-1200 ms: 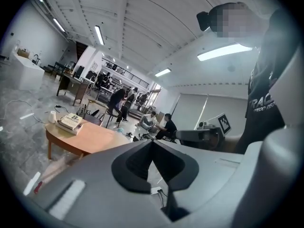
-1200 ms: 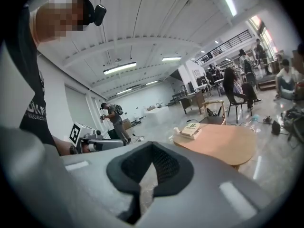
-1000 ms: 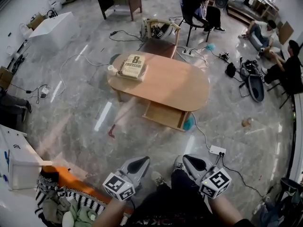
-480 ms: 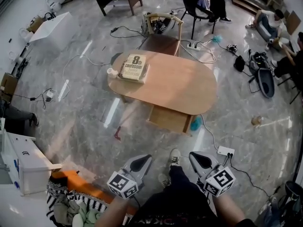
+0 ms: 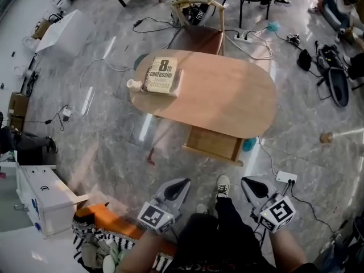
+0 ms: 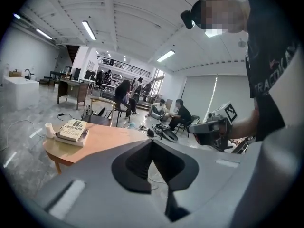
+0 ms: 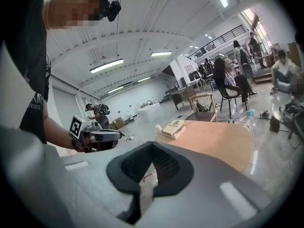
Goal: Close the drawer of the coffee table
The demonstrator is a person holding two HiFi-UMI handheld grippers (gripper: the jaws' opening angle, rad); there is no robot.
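The oval wooden coffee table (image 5: 227,98) stands ahead on the marble floor. Its drawer (image 5: 213,144) is pulled out on the near side, toward me. A book (image 5: 160,74) and a small white cup (image 5: 132,84) lie at the table's left end. My left gripper (image 5: 183,182) and right gripper (image 5: 248,181) are held low, side by side, well short of the drawer. Both are shut with nothing in them. The left gripper view looks past its own shut jaws (image 6: 152,141) to the table (image 6: 104,137). Beyond the right gripper's shut jaws (image 7: 152,144) lies the tabletop (image 7: 213,141).
A wooden chair (image 5: 196,16) stands behind the table. A power strip (image 5: 284,177) and cables lie on the floor at right, a teal object (image 5: 248,144) beside the drawer. A white cabinet (image 5: 48,198) and a clothes pile (image 5: 96,243) are at left. My shoe (image 5: 222,185) is between the grippers.
I have walked nearer to the table, which now sits larger and closer in the head view. Both grippers came forward with me and stay shut.
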